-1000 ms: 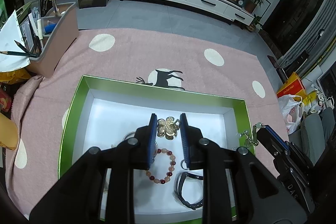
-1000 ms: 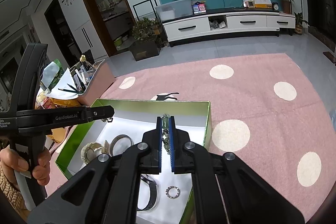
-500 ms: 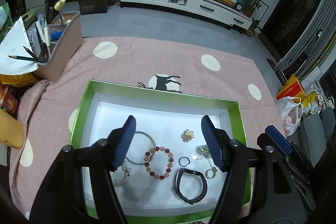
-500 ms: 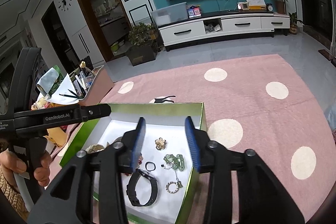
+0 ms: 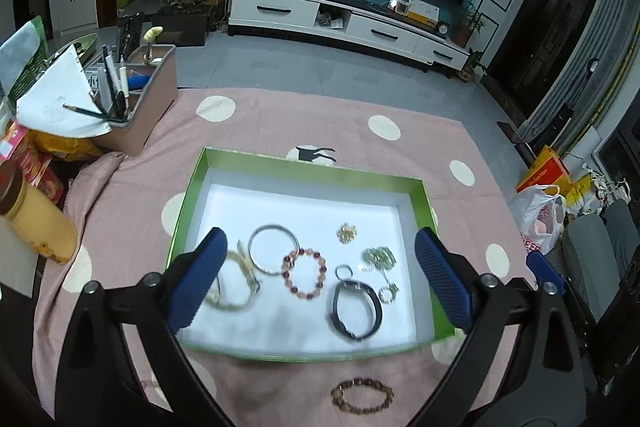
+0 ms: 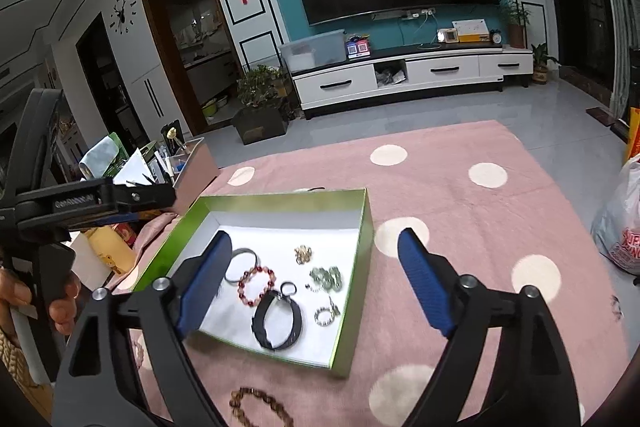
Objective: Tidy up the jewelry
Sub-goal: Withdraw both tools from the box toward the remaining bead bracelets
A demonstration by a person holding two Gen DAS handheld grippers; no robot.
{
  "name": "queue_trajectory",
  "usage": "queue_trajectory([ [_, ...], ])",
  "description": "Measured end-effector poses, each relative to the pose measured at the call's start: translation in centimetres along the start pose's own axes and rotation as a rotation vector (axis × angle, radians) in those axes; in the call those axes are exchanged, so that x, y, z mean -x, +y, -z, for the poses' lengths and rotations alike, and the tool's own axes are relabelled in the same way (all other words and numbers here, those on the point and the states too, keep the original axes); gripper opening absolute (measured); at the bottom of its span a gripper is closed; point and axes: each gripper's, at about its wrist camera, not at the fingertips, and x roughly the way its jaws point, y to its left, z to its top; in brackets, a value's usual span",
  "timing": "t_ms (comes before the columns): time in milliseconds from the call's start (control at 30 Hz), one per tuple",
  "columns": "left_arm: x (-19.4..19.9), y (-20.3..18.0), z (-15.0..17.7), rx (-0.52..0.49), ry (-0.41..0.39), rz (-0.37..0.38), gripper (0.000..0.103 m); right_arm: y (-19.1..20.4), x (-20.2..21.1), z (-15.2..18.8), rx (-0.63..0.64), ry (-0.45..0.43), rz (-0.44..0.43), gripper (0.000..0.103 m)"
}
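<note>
Nearest the tools, on the pink dotted cloth point(image 5: 132, 227) in front of the box's near wall, lies a brown bead bracelet point(image 5: 362, 395), the one piece seen outside the box. In the left wrist view it sits below and slightly right of the midline of the left gripper point(image 5: 318, 281), its long axis running crosswise to the fingers. In the right wrist view the same bracelet point(image 6: 260, 409) lies low and to the left of the right gripper point(image 6: 314, 281), partly cut by the frame edge. By this reading the left gripper is the better placed for it; either tool would have to draw back toward the holder and tip down.

Both grippers have just been opening; their blue pads now stand wide apart and nothing is between them.

Beyond the bracelet, framed between the left gripper's fingers, is the green-walled box point(image 5: 304, 167) with a white floor. Inside it, near to far: a black wristband point(image 5: 356, 309); a small ring point(image 5: 343, 271); a red bead bracelet point(image 5: 305, 277); a pale bangle point(image 5: 236, 291), partly hidden by the left finger; a silver bangle point(image 5: 274, 249); a green pendant on a chain point(image 5: 379, 259); and a gold flower brooch point(image 5: 347, 233).

Further off to the left stands a stationery caddy point(image 5: 148, 107).
</note>
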Motion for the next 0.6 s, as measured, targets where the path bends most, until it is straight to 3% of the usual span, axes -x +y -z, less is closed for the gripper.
queue_trajectory([
  [100,1.5,0.2,1.2,0.002,-0.007,0.011,0.101,0.3,1.4,0.9,0.01,0.001,0.003,0.087],
  [600,7.1,3.1,8.0,0.068,-0.027,0.07,0.101,1.3,6.3,6.1,-0.007,0.03,-0.035,0.088],
])
